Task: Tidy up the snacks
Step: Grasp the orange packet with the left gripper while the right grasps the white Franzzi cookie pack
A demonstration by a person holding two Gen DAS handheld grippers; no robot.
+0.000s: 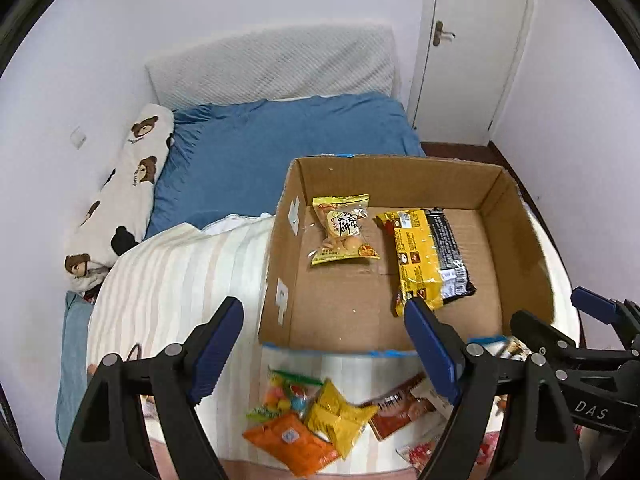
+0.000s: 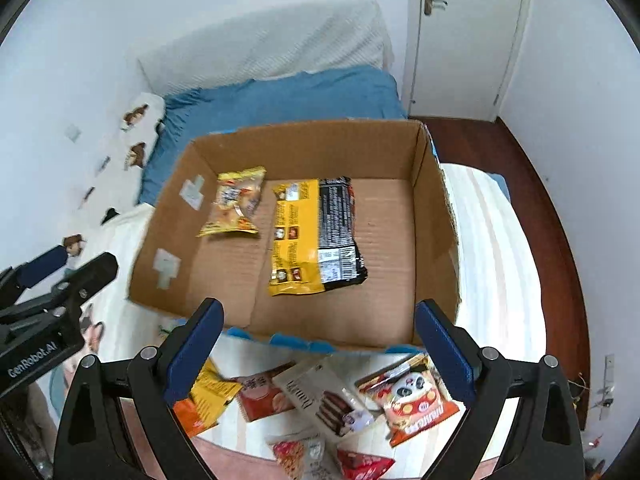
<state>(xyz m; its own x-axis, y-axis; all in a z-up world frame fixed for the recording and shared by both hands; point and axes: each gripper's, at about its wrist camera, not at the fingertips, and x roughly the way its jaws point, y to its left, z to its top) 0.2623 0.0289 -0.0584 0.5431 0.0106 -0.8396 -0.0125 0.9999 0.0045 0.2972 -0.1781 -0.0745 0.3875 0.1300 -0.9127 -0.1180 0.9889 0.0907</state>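
An open cardboard box (image 1: 280,264) (image 2: 434,216) rests on a striped bedspread. Inside lie a small yellow snack bag (image 1: 342,230) (image 2: 236,206) and a yellow-and-black packet (image 1: 428,256) (image 2: 316,236). Loose snacks lie in front of the box: an orange pouch (image 1: 292,442), a yellow pouch (image 1: 340,416), a candy bag (image 1: 286,394), a brown packet (image 1: 400,406) (image 2: 260,394), a white chocolate-cake pack (image 2: 324,400) and a red panda bag (image 2: 408,400). My left gripper (image 1: 324,344) hangs open above them with nothing between its fingers. My right gripper (image 2: 318,346) is open and empty too.
The bed carries a blue sheet (image 1: 280,144), a bear-print pillow (image 1: 120,196) along the left wall and a white headboard cushion (image 1: 272,68). A white door (image 1: 476,40) stands at the back right. Dark wooden floor (image 2: 552,216) runs along the bed's right side.
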